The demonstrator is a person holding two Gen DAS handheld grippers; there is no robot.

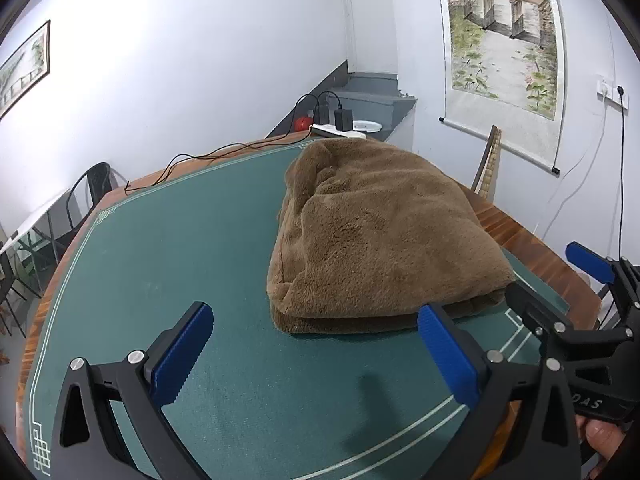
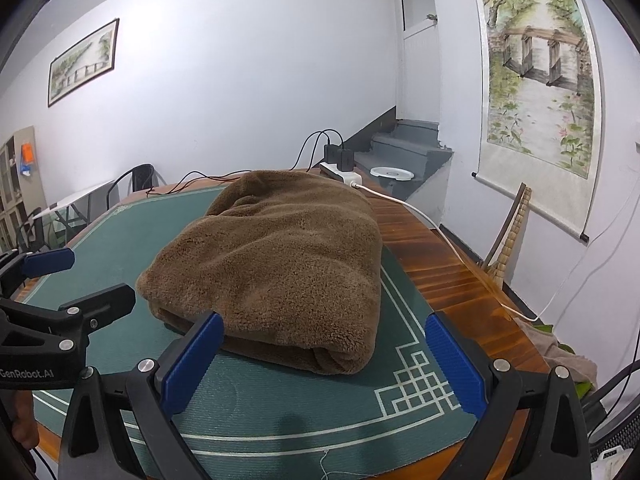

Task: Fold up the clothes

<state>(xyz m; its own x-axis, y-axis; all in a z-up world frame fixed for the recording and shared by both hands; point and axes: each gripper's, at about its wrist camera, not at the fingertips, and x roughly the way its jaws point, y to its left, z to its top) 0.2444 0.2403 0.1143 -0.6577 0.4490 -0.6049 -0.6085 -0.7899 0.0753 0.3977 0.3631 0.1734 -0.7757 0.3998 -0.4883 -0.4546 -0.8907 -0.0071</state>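
Garment: a brown fleecy garment (image 1: 384,236) lies folded into a thick bundle on the green mat (image 1: 168,256), toward the mat's right half as you face it. In the right wrist view its near folded edge shows stacked layers, and its right side runs close to the mat's white border line.

Left hand-held gripper: your left hand-held gripper (image 1: 316,354) hangs above the mat just short of the bundle's near edge, its blue pads (image 1: 182,358) spread wide with nothing between them. The right pad overlaps the bundle's near edge in the picture; you cannot tell from here whether it touches.

Right hand-held gripper: your right hand-held gripper (image 2: 324,364) is also spread wide and empty, hovering at the near right corner of the bundle. Its left pad (image 2: 192,364) sits in front of the near edge of the fleece; contact cannot be told.

Both tools: each shows at the edge of the other's view, side by side and close together.

Tabletop: the wooden tabletop (image 2: 452,264) carries the mat, with bare wood to the right of the bundle.

Far edge: a white power strip (image 2: 342,174) with black adapters plugged in sits behind the garment, and a white cable (image 2: 436,230) runs from it along the wood.

Walls: a hanging scroll painting (image 2: 540,68) is on the right wall, and a framed picture (image 2: 82,62) on the left.
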